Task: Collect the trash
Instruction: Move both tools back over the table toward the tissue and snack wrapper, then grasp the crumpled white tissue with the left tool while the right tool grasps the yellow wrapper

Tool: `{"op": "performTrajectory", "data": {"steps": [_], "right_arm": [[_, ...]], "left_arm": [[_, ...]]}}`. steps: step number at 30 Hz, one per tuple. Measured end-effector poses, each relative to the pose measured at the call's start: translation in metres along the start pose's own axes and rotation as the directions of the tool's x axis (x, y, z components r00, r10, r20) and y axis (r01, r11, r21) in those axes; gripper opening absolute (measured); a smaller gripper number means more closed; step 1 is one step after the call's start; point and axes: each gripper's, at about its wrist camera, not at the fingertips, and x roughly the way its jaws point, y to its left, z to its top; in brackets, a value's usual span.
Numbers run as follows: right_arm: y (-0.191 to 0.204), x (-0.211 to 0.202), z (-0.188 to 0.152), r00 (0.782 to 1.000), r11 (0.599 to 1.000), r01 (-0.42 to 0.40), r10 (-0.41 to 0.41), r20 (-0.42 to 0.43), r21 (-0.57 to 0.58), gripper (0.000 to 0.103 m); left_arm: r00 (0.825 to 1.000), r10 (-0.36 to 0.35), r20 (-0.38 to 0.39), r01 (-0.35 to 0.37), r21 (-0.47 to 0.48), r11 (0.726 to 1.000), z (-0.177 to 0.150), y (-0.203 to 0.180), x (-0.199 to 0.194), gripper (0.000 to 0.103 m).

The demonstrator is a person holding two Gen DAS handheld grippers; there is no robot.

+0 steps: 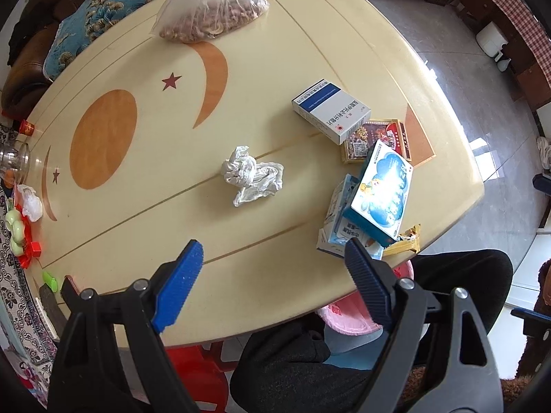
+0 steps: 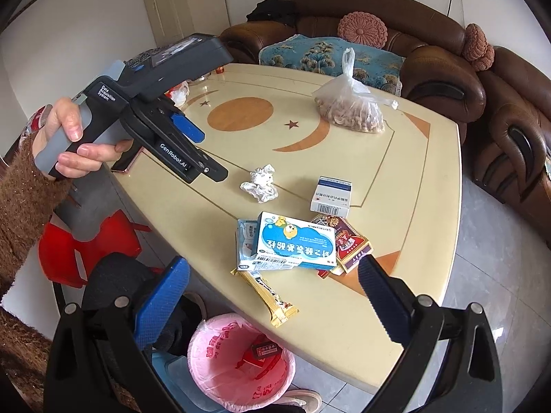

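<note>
Where black, left claw [image 2: 193, 130] reads "GenRobot.AI".

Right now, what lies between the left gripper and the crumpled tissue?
Nothing: only bare tabletop separates the open left gripper from the crumpled tissue, per the left wrist view.

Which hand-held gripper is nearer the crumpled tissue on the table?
Left. The left hand-held gripper hangs open over the table beside the crumpled tissue. The right hand-held gripper is open too, back at the table's near edge by the boxes.
</note>
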Motion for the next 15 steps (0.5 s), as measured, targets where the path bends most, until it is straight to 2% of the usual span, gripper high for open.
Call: {"op": "performTrajectory", "data": {"steps": [7,15], "right_arm": [[-0.002,0.039,-0.010,0.995,0.999,-0.039,0.036,-0.089,-0.024,0.096],[0.003,0.080,-0.021,0.978,0.995,-0.091,0.079,-0.194,-0.051,0.096]], "left_arm": [[0.998,-0.008,-0.060,0.008,0.002,1.000,0.017,0.001,0.035,0.082],[0.993,-0.030,-0.115,0.029,-0.010,1.000,0.034,0.007,0.068,0.082]]}}
